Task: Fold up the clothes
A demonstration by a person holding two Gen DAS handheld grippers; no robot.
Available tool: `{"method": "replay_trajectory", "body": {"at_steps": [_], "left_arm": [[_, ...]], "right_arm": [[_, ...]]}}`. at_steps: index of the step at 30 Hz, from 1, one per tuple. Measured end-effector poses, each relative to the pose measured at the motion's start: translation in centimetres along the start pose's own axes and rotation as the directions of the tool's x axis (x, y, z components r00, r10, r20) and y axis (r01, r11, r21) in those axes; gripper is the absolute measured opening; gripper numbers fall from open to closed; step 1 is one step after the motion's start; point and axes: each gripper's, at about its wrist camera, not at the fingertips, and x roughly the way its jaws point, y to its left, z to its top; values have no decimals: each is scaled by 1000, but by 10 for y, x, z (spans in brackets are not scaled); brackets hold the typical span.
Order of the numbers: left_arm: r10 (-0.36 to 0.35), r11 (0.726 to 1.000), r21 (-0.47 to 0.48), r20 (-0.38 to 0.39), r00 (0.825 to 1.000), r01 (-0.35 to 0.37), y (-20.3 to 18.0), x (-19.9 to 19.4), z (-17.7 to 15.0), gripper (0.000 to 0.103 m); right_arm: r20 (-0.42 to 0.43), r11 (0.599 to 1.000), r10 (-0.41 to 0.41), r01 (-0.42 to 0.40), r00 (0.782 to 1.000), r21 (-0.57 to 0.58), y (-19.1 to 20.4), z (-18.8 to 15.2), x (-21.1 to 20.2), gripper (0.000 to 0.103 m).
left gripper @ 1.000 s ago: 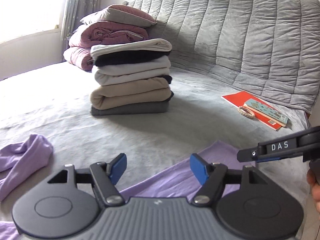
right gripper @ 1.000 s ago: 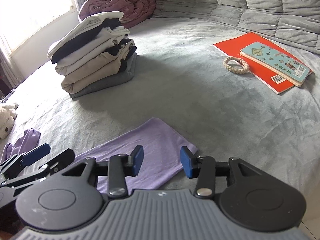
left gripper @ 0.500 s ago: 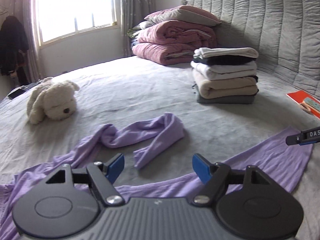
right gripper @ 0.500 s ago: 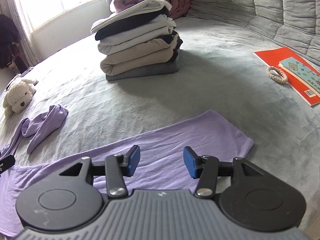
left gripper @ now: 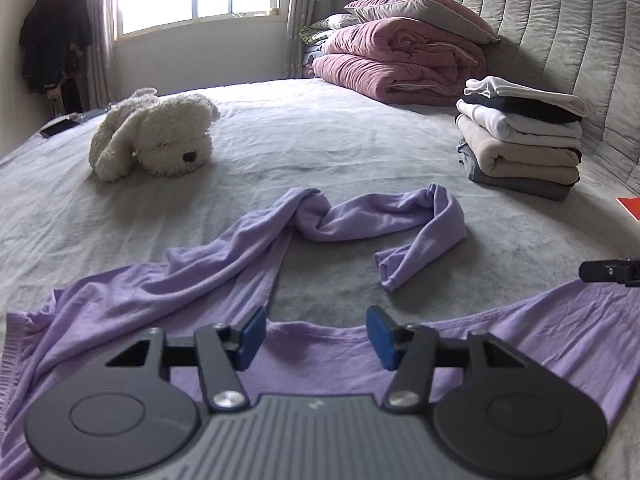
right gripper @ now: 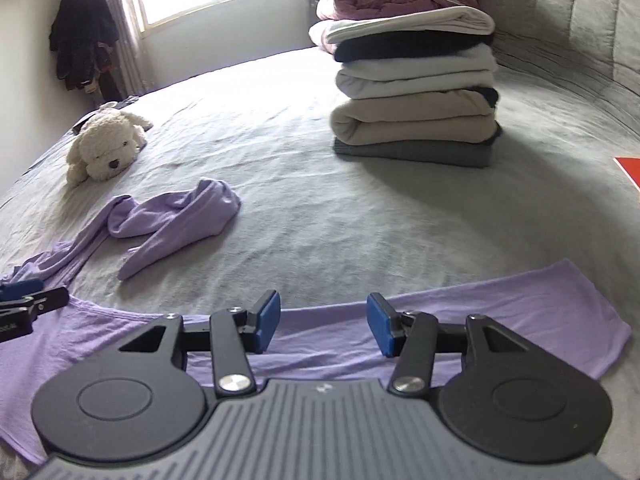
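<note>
Positioning over the lavender long-sleeve top spread on the bed.
Left claw, just closing partway, and right claw both gape empty above its neckline, poised to pinch.

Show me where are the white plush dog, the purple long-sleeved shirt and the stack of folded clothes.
white plush dog (left gripper: pixel 160 136): left wrist view, on its head.
purple long-sleeved shirt (left gripper: pixel 360 220): left wrist view, on the twisted sleeve.
stack of folded clothes (right gripper: pixel 416 120): right wrist view, on the beige layer.
</note>
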Motion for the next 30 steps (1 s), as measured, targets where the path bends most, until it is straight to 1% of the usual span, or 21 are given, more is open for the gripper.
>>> {"method": "replay_trajectory", "body": {"at_steps": [2,3,4,5,7,9,11,14,18,22,26,28,30], "left_arm": [[-59,998,-32,-4,998,59,8,2,-6,46],[-85,996,-35,-9,996,85,9,2,-9,45],[-102,994,-25,-6,995,102,8,3,-10,45],[-119,993,-14,-4,993,119,7,3,-12,45],[-120,993,14,-14,993,120,4,9,-15,46],[-112,993,25,-17,994,112,3,14,-18,46],[-111,994,25,-16,994,111,3,17,-17,47],[-107,994,31,-15,994,107,4,20,-16,48],[-100,994,47,-11,995,101,2,21,-17,51],[-89,995,44,0,996,89,2,19,-16,53],[-82,997,-2,32,996,83,7,4,-13,54],[-93,996,-16,32,995,93,11,-2,-14,54],[-103,994,-24,24,994,103,12,-7,-17,55]], "right_arm": [[-15,998,58,-58,998,-14,16,-2,4,52],[-28,996,88,-89,996,-26,24,-4,6,48],[-46,991,123,-125,991,-49,34,-5,8,43],[-64,984,156,-161,986,-76,45,-7,9,40],[-93,971,194,-205,977,-125,62,-11,14,36],[-119,957,211,-230,970,-176,81,-16,23,33],[-125,952,202,-225,971,-209,93,-19,32,32],[-96,950,172,-191,980,-249,102,-18,42,31],[-59,950,145,-156,988,-271,107,-16,53,29],[-26,953,129,-131,991,-274,108,-15,51,29],[-6,956,141,-137,990,-261,107,-15,36,34],[-10,948,159,-156,987,-278,109,-17,27,38],[-24,938,171,-170,985,-301,112,-23,22,38]]}}
